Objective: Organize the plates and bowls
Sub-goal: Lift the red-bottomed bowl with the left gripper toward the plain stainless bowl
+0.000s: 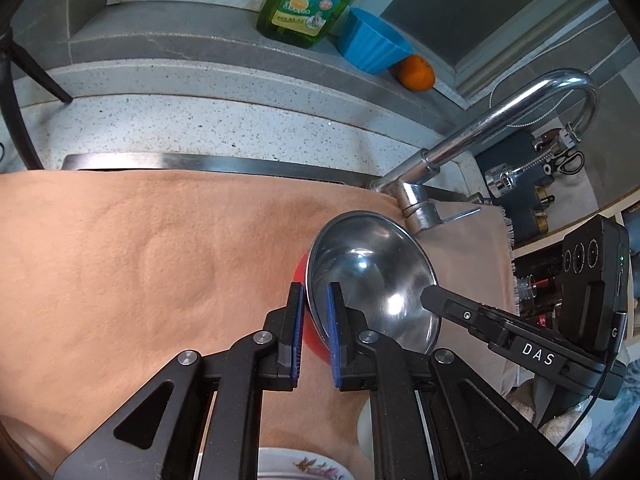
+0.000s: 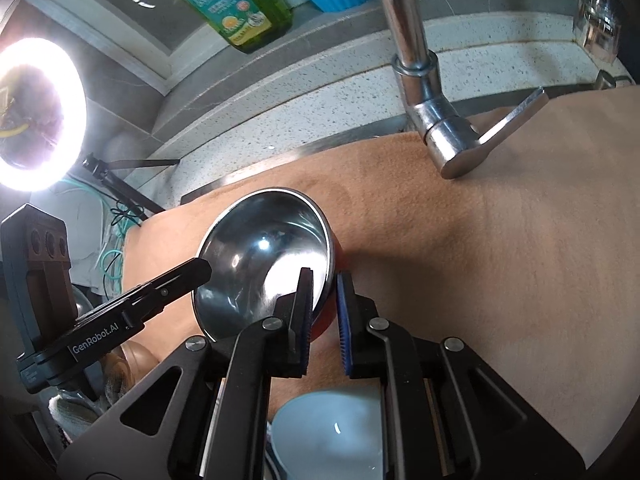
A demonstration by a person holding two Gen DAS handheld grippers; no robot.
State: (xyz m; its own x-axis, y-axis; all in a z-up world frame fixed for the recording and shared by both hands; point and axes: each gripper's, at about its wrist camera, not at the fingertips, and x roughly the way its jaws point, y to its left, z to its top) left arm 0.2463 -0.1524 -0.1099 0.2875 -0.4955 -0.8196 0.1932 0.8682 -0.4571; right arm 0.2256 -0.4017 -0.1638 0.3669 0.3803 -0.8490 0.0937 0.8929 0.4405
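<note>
A shiny metal bowl [image 1: 372, 280] with a red outside sits tipped on a tan cloth [image 1: 140, 260] that covers the sink. Both grippers pinch its rim, one on each side.

The left gripper [image 1: 314, 300] bites the left edge of the bowl. One blue pad is inside the bowl and the other is outside, against the red wall. The pads press tight on the thin rim. The right gripper [image 2: 324, 292] does the same on the other edge: one finger is inside the shiny part and one is outside. Its pads also squeeze the rim.

In the left view, the right gripper's black finger comes in from the right and touches the far edge of the bowl. In the right view, the left gripper's black finger comes in from the left to the bowl's edge.

A silver tap [image 1: 500, 120] stands just behind the bowl. Its handle [image 2: 512, 116] sticks out over the cloth.

On the gray ledge behind are a green soap bottle [image 1: 312, 0], a blue cup [image 1: 372, 44] and an orange [image 1: 416, 74]. The orange is just beside the cup.

Near the bottom of the left view is a white plate with flowers [image 1: 304, 464]. Near the bottom of the right view is a pale blue bowl [image 2: 328, 436]. A bright ring light [image 2: 28, 116] glows at the left of the right view.
</note>
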